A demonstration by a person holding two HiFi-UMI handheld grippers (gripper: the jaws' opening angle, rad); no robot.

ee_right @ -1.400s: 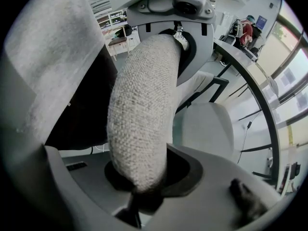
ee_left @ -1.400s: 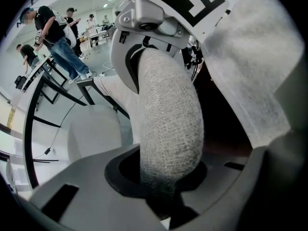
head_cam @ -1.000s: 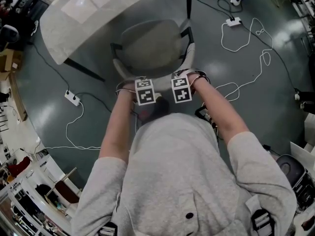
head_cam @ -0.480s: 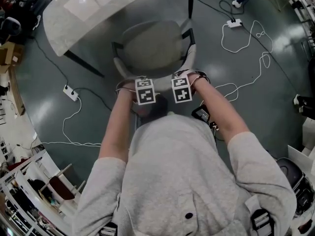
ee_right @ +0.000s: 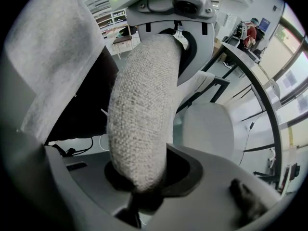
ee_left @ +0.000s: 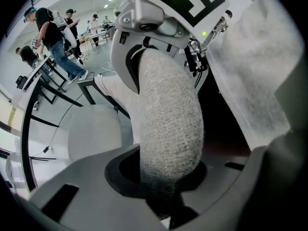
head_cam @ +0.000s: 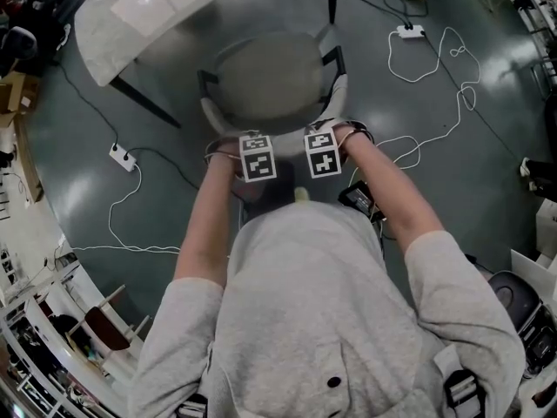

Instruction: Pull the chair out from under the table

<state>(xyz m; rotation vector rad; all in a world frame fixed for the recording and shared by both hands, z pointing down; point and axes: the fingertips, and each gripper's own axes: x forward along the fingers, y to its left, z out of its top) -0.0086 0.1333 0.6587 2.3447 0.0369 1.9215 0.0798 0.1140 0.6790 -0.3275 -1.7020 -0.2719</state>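
left gripper (head_cam: 257,157) and right gripper (head_cam: 321,151) jaws clamped on chair (head_cam: 265,81) backrest, centre frame, table (head_cam: 148,7) upper left

Table (head_cam: 122,20) and cables (head_cam: 389,59) around chair (head_cam: 265,81)

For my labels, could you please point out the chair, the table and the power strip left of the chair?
chair (head_cam: 265,81): head view, seat.
table (head_cam: 148,7): head view, tabletop.
power strip (head_cam: 123,158): head view, its body.

Probably a lab, floor power strips (head_cam: 123,157), workbenches (ee_left: 97,32)
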